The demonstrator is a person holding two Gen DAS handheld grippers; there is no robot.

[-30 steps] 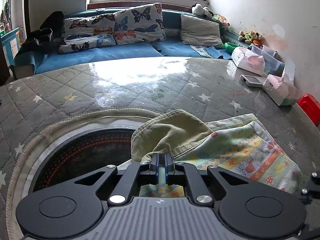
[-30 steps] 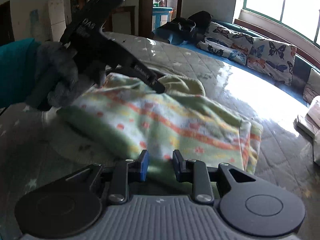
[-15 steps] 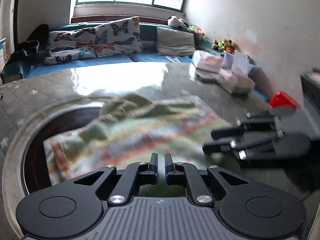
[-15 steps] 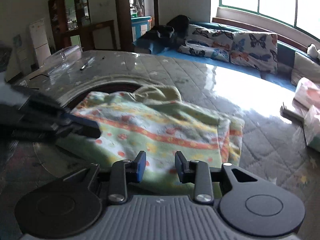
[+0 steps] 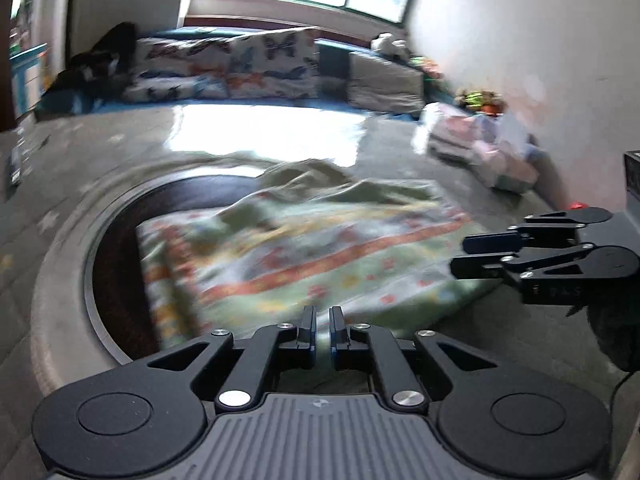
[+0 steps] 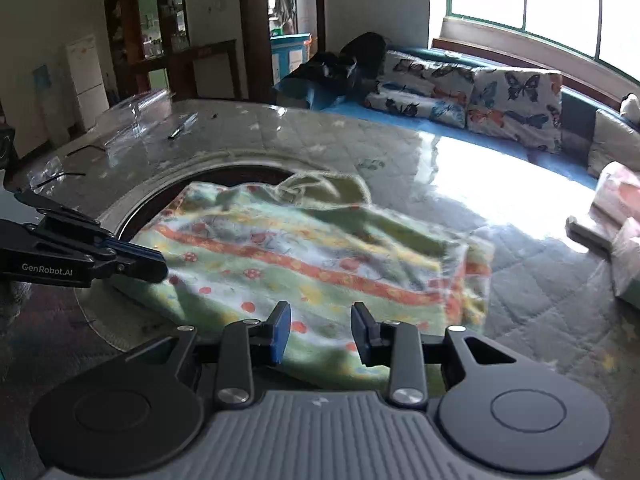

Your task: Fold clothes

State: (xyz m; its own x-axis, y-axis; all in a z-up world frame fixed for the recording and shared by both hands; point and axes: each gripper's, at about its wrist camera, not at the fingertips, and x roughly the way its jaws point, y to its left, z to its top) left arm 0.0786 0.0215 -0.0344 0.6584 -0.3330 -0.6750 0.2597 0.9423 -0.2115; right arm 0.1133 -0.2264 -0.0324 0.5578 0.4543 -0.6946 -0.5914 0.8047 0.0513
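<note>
A green patterned garment with orange stripes (image 5: pixel 304 248) lies folded on the table, partly over a round dark inset (image 5: pixel 116 264). My left gripper (image 5: pixel 322 322) is shut, with nothing between its pads, just short of the cloth's near edge. It also shows at the left of the right wrist view, the left gripper (image 6: pixel 154 268) touching or nearly touching the garment (image 6: pixel 320 256) at its left edge. My right gripper (image 6: pixel 322 322) is open above the cloth's near edge, its pads clear of the fabric. In the left wrist view the right gripper (image 5: pixel 460 258) sits at the cloth's right corner.
The table wears a grey quilted cover (image 6: pixel 540 320) under a glossy sheet. Tissue packs (image 5: pixel 480 148) stand at the right edge by the wall. A clear plastic box (image 6: pixel 136 108) and a pen (image 6: pixel 180 128) lie at the far left. A sofa with butterfly cushions (image 5: pixel 240 68) is behind.
My left gripper has let go of the cloth corner and drawn back, leaving the garment lying folded. The right gripper's jaws have widened a little while it stayed in place.
</note>
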